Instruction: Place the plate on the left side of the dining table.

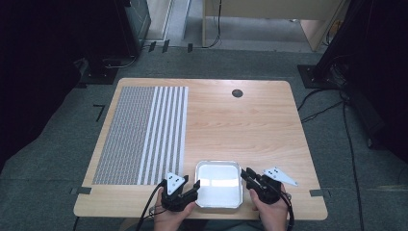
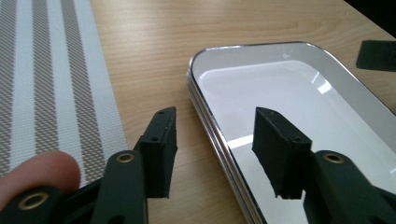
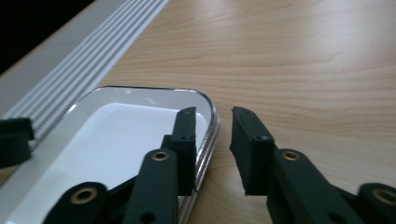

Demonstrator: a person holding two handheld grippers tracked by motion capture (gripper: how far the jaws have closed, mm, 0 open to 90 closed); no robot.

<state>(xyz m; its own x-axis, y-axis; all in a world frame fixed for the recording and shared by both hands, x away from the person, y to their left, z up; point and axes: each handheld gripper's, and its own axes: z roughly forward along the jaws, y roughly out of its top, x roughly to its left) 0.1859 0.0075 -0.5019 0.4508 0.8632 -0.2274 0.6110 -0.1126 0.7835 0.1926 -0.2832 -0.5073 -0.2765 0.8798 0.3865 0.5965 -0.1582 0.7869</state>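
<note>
A: Tray [image 1: 219, 184], white inside with a shiny metal rim, sits on the wooden counter [image 1: 250, 120] at its near edge, right between the two grippers.

B: How do the left jaws stand to it?

A: In the left gripper view the left gripper [image 2: 215, 154] straddles the tray's [image 2: 299, 93] near side wall: one jaw is outside over the bare counter [image 2: 154, 56], the other is inside over the white floor. There is a clear gap on both sides of the rim, so the pads do not press it. The jaws are about half open and hold nothing.

B: And the right?

A: In the right gripper view the right gripper [image 3: 212, 140] straddles the opposite wall of the tray [image 3: 116, 140]. One jaw is inside the rim, the other outside over the counter [image 3: 303, 60]. These jaws stand narrower than the left ones. The inner pad looks just beside or against the rim, but I cannot tell whether it touches; the outer pad is apart from it. I see no firm grip.

B: Anything else near the jaws?

A: A striped woven placemat [image 1: 142, 134] lies beyond the left jaws, on the side away from the tray, not touching it. A fingertip [image 2: 37, 170] shows at the base of the left gripper. From the high view a hand [image 1: 173, 211] holds the left gripper [image 1: 185, 190], and another the right gripper [image 1: 252, 180].
</note>
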